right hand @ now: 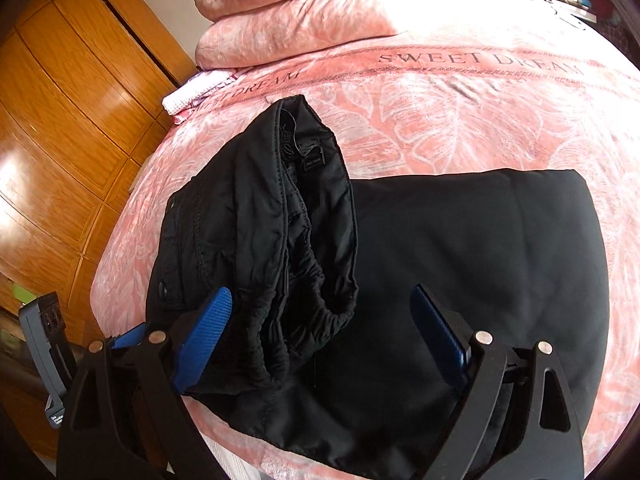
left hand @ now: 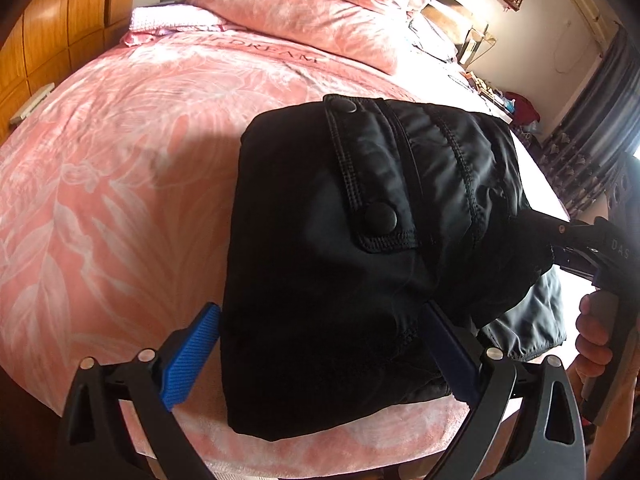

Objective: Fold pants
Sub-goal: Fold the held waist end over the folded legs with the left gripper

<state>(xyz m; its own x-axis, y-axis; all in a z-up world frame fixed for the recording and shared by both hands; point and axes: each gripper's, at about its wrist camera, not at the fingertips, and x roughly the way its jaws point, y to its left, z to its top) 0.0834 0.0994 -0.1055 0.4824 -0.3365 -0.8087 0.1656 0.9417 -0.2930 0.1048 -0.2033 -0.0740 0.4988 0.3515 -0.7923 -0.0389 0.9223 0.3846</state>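
Observation:
Black pants [left hand: 320, 260] lie folded in a thick bundle on the pink bedspread [left hand: 100, 200], pocket flap and snap buttons facing up. My left gripper [left hand: 320, 344] stands open wide, its blue pads on either side of the bundle's near end and not pressing it. In the right wrist view the pants [right hand: 480, 260] show their elastic waistband [right hand: 312, 280] lying on top. My right gripper [right hand: 320, 336] is open too, and the waistband lies loose between its pads. The right gripper's body [left hand: 600, 248] and the hand [left hand: 592, 332] holding it show at the left wrist view's right edge.
Pink pillows [left hand: 304, 12] are stacked at the head of the bed, with a small folded pink-and-white cloth [right hand: 192, 92] beside them. A wooden wardrobe [right hand: 60, 120] stands along one side. A patterned curtain [left hand: 592, 128] and a cluttered surface lie beyond the far side.

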